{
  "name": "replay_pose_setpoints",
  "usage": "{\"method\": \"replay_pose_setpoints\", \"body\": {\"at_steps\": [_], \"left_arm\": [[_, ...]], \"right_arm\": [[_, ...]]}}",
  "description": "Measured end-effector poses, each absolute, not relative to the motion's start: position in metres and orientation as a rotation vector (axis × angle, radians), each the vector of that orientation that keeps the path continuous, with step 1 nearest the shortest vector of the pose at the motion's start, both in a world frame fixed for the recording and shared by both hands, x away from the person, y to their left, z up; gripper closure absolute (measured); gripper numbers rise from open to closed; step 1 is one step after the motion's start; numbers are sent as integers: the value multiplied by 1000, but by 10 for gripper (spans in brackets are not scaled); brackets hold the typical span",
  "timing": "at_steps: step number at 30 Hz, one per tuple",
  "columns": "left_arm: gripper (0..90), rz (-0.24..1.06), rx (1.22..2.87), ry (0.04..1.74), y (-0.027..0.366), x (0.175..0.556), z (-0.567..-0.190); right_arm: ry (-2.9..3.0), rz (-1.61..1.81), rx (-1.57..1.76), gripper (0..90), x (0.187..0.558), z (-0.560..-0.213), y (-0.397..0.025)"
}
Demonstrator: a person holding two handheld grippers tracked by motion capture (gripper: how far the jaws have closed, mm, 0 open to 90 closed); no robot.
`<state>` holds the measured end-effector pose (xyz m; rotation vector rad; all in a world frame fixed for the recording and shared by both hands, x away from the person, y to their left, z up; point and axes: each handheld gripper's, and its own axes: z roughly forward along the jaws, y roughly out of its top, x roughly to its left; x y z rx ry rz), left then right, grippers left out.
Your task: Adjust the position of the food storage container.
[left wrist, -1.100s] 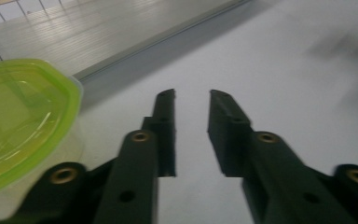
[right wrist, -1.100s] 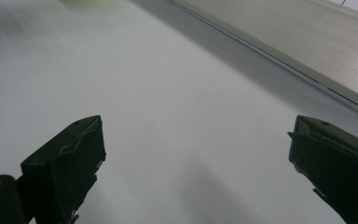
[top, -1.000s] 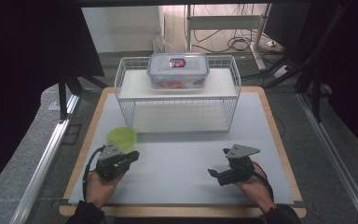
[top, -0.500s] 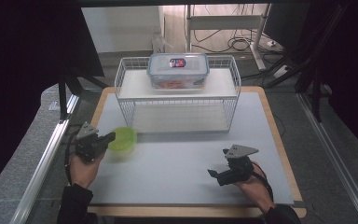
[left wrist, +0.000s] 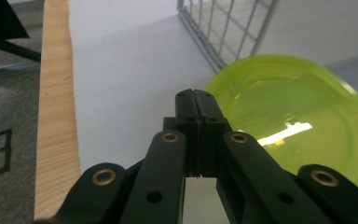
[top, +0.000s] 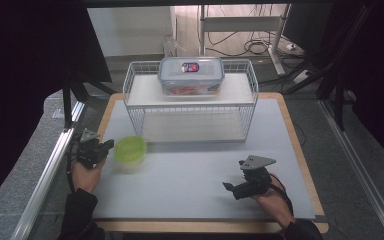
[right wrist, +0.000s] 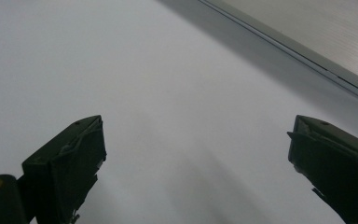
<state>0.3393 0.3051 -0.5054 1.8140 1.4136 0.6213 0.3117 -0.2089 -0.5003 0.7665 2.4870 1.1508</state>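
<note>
The white surface [top: 200, 165] is carrying a wire rack [top: 190, 102] at its far side, with a lidded clear container [top: 191, 75] sitting on the rack's top shelf; nearer and to the left, the green bowl [top: 129, 148] is lying in front of the rack's left corner; the left gripper [top: 106, 145] is sitting just beside the bowl's left rim, jaws pressed together on nothing, the bowl lying to their right; the right gripper [top: 231, 189] is resting well apart, jaws spread wide over bare surface; the left hand is likely the one to take the bowl.
</note>
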Motion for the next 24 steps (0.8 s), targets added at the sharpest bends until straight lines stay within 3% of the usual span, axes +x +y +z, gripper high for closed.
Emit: {"method": "replay_pose_setpoints", "body": {"at_steps": [11, 24], "left_arm": [[899, 618, 1870, 1434, 298, 341, -512], [898, 566, 1957, 1357, 260, 342, -513]], "right_arm": [[2501, 1138, 770, 39, 312, -501, -209], [2522, 1118, 761, 40, 312, -503, -208]]}}
